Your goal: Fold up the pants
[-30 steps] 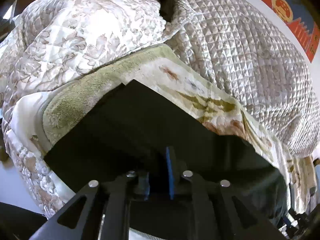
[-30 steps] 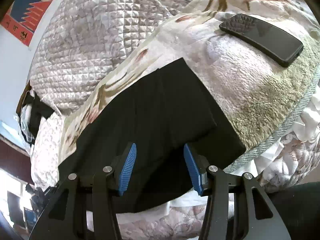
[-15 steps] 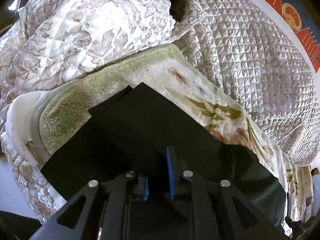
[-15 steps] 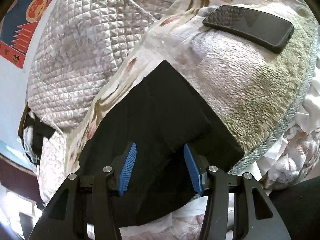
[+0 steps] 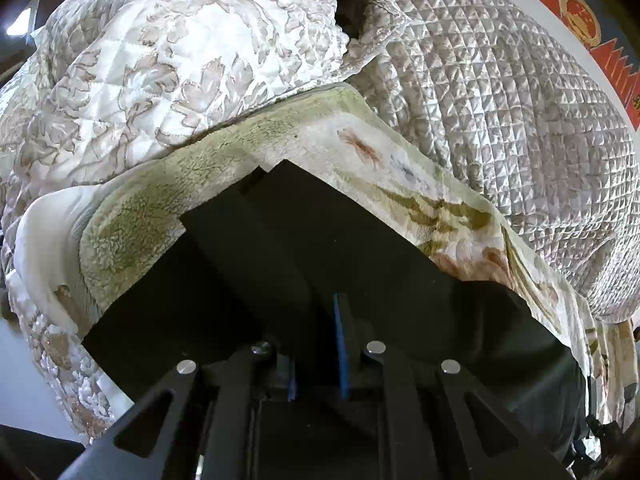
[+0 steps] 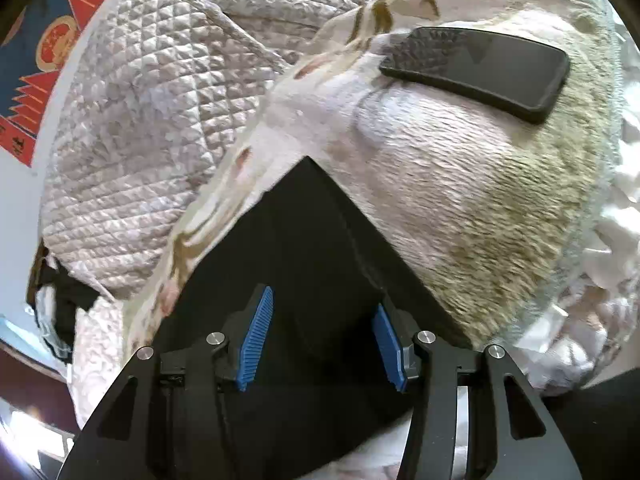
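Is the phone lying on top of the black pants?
No, the phone lies on the fleece blanket, apart from the black pants.

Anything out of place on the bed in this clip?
A black smartphone lies on the fleece blanket, just beyond the black pants being folded; it is apart from them but unrelated to the folding. Otherwise nothing looks spilled or damaged.

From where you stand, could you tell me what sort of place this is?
Most likely a bedroom, with the work done on a bed: black pants lie on a fleece blanket, quilted bedspreads are heaped behind, and a phone rests on the blanket.
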Action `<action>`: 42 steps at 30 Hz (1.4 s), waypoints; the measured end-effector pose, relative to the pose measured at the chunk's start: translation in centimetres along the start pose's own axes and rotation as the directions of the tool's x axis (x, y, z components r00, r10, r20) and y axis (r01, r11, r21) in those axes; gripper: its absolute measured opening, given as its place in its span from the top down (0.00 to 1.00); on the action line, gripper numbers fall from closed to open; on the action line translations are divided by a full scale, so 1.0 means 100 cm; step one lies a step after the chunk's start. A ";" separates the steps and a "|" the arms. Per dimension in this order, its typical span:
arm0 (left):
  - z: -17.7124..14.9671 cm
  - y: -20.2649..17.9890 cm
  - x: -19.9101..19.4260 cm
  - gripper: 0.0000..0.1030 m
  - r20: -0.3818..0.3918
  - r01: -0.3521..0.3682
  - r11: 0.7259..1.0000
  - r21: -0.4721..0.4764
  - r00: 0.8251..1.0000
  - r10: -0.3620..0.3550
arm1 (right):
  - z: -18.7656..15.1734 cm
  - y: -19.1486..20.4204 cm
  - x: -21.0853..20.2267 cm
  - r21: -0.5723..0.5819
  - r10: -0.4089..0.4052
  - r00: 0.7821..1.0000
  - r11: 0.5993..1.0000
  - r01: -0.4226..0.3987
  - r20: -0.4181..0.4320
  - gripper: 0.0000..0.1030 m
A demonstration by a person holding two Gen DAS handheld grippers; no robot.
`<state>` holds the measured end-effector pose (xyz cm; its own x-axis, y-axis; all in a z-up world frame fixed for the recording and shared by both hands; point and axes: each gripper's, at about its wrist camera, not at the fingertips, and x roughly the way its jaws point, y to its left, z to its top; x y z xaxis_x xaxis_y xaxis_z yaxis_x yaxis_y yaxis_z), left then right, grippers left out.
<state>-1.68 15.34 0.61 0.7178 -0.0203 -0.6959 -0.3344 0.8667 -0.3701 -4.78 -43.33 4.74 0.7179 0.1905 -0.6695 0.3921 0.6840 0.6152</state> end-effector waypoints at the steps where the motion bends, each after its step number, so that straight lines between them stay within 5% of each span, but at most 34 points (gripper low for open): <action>1: 0.000 0.000 0.000 0.84 -0.001 0.001 1.000 0.002 1.000 -0.001 | 0.001 0.001 0.001 -0.009 0.004 1.000 1.000 -0.004 0.005 0.74; 2: 0.000 -0.001 0.000 0.87 -0.001 -0.001 1.000 0.004 1.000 0.001 | 0.002 0.002 0.002 -0.016 0.001 1.000 1.000 -0.001 0.003 0.89; 5: 0.002 0.001 -0.007 0.95 -0.001 0.003 1.000 -0.002 1.000 -0.003 | 0.005 0.002 -0.001 -0.009 0.041 0.999 0.999 -0.041 -0.012 0.92; 11: 0.005 0.011 -0.048 0.96 0.039 0.002 1.000 -0.021 0.999 -0.001 | 0.011 0.012 -0.042 -0.023 0.127 0.992 0.992 -0.127 0.026 0.92; 16: -0.010 0.020 -0.037 0.96 -0.035 -0.048 0.999 -0.004 0.998 0.048 | 0.004 -0.007 -0.031 -0.037 -0.036 0.999 0.999 0.034 -0.039 0.92; 20: -0.012 0.023 -0.039 0.96 -0.039 -0.050 0.999 -0.012 0.998 0.050 | 0.002 0.003 -0.040 -0.070 -0.039 0.999 0.997 0.037 -0.019 0.92; 25: -0.013 0.018 -0.037 0.91 -0.065 -0.109 0.993 0.035 0.992 0.111 | 0.000 0.008 -0.034 -0.132 -0.152 0.988 0.981 0.145 -0.039 0.86; 27: -0.010 0.020 -0.047 0.91 -0.032 -0.143 0.989 0.029 0.989 0.144 | -0.001 0.013 -0.041 -0.166 -0.177 0.984 0.971 0.174 -0.001 0.79; 31: 0.006 0.023 -0.071 0.89 0.074 -0.220 0.975 0.016 0.973 0.219 | 0.002 0.036 -0.069 -0.264 -0.260 0.943 0.913 0.309 0.206 0.75; 33: 0.012 0.020 -0.078 0.84 0.110 -0.217 0.976 0.018 0.971 0.214 | 0.001 0.049 -0.072 -0.323 -0.242 0.934 0.890 0.321 0.262 0.75; 37: 0.013 -0.002 -0.068 0.68 0.095 -0.117 0.990 0.078 0.989 0.109 | -0.015 0.067 -0.042 -0.472 -0.154 0.975 0.856 0.212 0.159 0.75; 40: 0.003 -0.016 -0.039 0.65 -0.002 -0.046 0.989 0.144 0.999 0.047 | -0.028 0.067 -0.007 -0.533 -0.182 0.981 0.825 0.187 0.063 0.75; 42: -0.002 -0.019 -0.011 0.65 -0.102 -0.056 0.984 0.167 0.992 0.073 | -0.032 0.059 0.018 -0.544 -0.242 0.970 0.817 0.190 -0.025 0.75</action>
<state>-1.94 13.67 1.93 0.6252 -0.0074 -0.7805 -0.2669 0.9376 -0.2228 -3.05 -36.68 5.79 0.5873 0.0370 -0.8085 0.1440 0.9782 0.1494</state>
